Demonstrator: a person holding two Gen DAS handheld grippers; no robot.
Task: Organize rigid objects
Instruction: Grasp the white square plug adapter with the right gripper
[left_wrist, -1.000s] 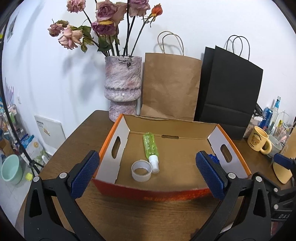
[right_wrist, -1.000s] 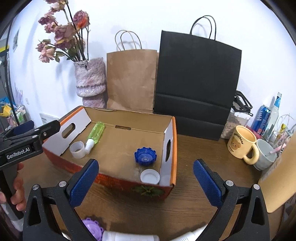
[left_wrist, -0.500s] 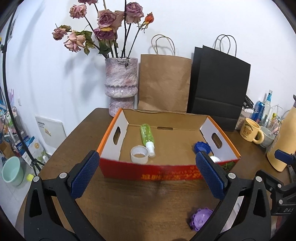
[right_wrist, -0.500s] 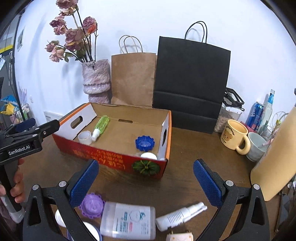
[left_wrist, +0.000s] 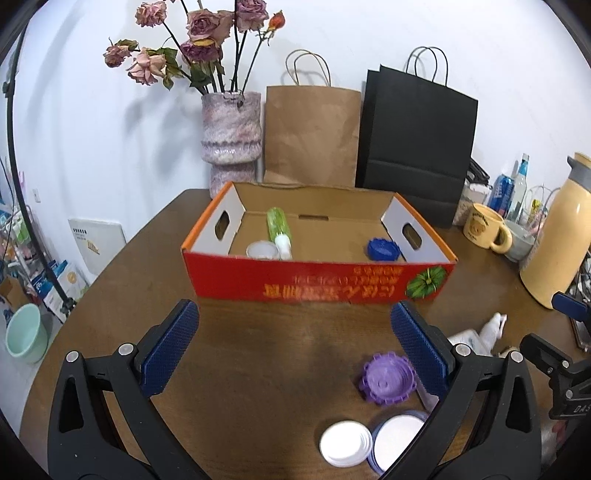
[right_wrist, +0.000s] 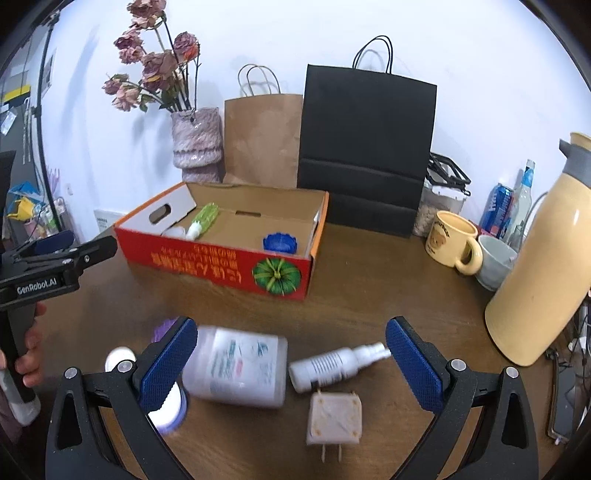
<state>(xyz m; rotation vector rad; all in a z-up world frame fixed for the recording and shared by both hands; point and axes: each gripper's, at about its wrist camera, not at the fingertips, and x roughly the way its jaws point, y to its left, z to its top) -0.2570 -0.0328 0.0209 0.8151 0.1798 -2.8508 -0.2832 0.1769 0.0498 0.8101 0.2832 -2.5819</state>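
Both grippers are spread wide and hold nothing: the left gripper (left_wrist: 293, 349) hangs over bare wood near the front edge of the round brown wooden tabletop (left_wrist: 258, 369), and the right gripper (right_wrist: 288, 363) hovers above a cluster of loose items at that same front edge. Between the right gripper's blue pads lie a large translucent white plastic bottle with a printed label (right_wrist: 236, 367) on its side, a small white spray bottle (right_wrist: 334, 365) also on its side just beside it, and a beige wall plug adapter (right_wrist: 334, 419) nearer the front edge. A purple scalloped plastic lid (left_wrist: 386, 378), a white round cap (left_wrist: 345, 445) and a white jar with a blue rim (left_wrist: 397, 439) sit close together toward the front right part of the tabletop. The red and orange open cardboard box (left_wrist: 317, 286) stands toward the back edge, holding a green transparent spray bottle (left_wrist: 279, 227), a white tape roll (left_wrist: 262, 250) beside it at the box's left end, and a blue scalloped lid (left_wrist: 383, 249) at its right end. A person's hand (right_wrist: 31, 354) grips the left gripper's handle.
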